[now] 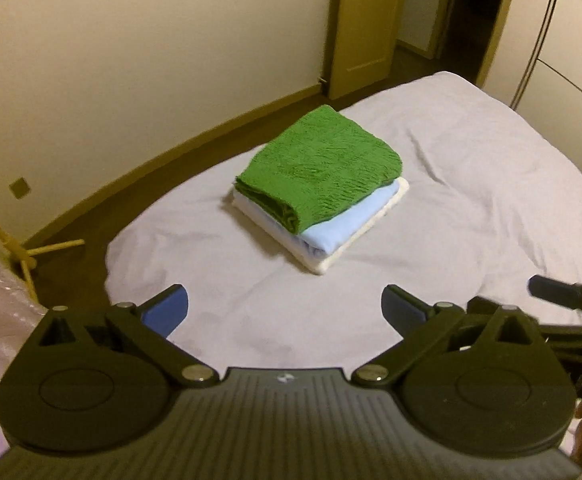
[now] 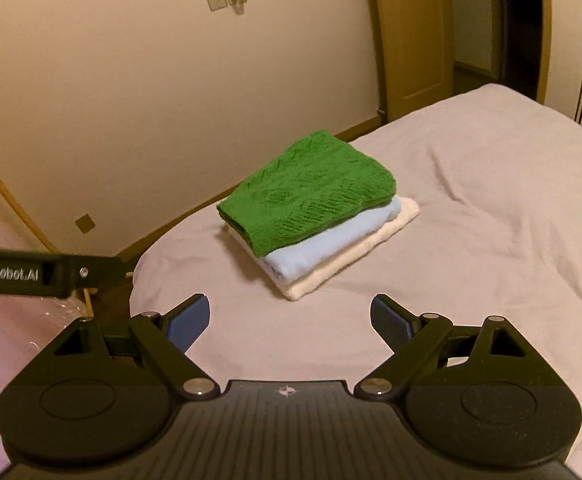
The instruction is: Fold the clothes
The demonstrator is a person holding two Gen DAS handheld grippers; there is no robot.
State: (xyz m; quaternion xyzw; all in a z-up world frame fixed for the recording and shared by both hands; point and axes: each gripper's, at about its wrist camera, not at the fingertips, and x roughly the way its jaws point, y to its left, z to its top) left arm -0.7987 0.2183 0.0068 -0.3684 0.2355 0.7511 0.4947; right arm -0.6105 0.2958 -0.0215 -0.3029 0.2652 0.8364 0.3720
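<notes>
A folded green knit sweater lies on top of a folded light blue garment, which lies on a folded cream one, all stacked on the bed. The stack shows in the right wrist view too: green sweater, blue garment, cream garment. My left gripper is open and empty, held back from the stack above the sheet. My right gripper is open and empty, also short of the stack. The right gripper's body shows at the left view's right edge.
The bed has a wrinkled white sheet. A wall and brown floor strip lie left of the bed. A wooden rack stands at the left. A door and wardrobe are beyond the bed.
</notes>
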